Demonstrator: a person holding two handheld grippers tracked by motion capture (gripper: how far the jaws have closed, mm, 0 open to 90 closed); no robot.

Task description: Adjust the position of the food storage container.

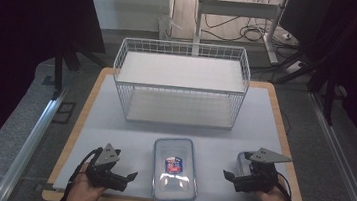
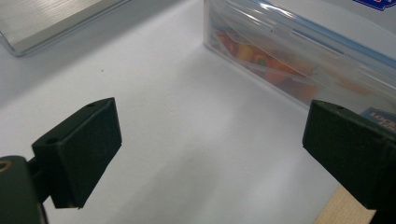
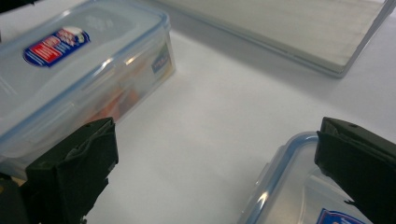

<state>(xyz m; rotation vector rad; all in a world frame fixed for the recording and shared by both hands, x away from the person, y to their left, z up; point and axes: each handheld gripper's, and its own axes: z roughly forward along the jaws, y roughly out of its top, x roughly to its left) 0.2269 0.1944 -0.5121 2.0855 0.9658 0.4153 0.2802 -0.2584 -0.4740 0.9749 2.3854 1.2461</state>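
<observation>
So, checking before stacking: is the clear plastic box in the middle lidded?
Lidded: the clear plastic box has its blue-rimmed, labelled lid seated flat.

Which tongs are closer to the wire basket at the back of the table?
Right, though only slightly. The right tongs sit below the wire basket's right corner; the left tongs sit lower, nearer the table's front edge, left of the lidded container.

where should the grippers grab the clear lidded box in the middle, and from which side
Take the lidded box by its two long side walls, just under the blue-edged lid rim. It lies flat with a long side facing each gripper, so the left gripper could come in from its left and the right gripper from its right; both stand open.
</observation>
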